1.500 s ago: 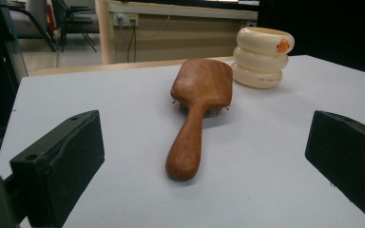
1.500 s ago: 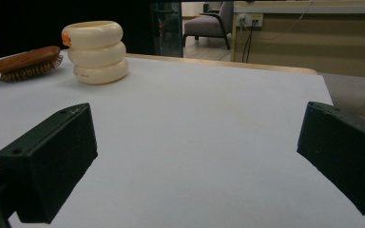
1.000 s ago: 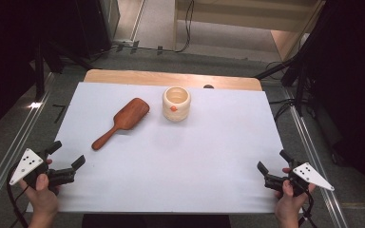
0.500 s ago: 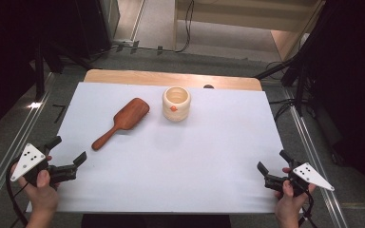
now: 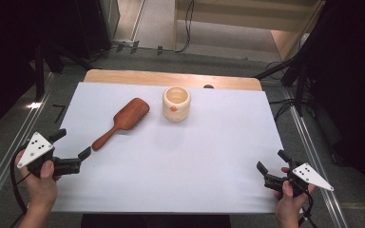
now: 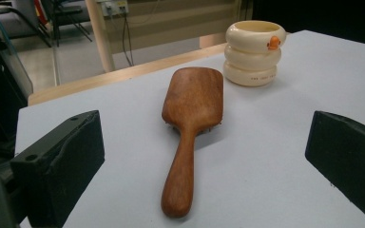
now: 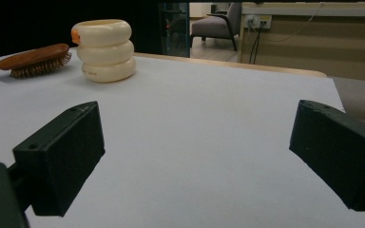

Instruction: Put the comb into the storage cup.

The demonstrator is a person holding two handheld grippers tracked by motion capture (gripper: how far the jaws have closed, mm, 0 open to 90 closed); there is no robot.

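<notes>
A brown wooden hairbrush point(image 5: 122, 122) lies bristles down on the white table top, its handle pointing toward the left front; it is also in the left gripper view point(image 6: 187, 132) and the right gripper view point(image 7: 31, 59). A cream ringed cup point(image 5: 176, 103) with an orange dot stands upright to its right point(image 6: 254, 52) point(image 7: 104, 49). My left gripper point(image 5: 72, 145) is open, just short of the brush handle's end. Near the right front edge, my right gripper point(image 5: 272, 160) is open with nothing between its jaws.
The white sheet point(image 5: 185, 156) covers a wooden table point(image 5: 171, 78) whose far strip is bare. Metal rails point(image 5: 9, 147) run along both sides. Cables and dark stands lie on the floor behind.
My left gripper has moved forward and to the right, closing in on the brush handle's end. The right gripper has stayed put.
</notes>
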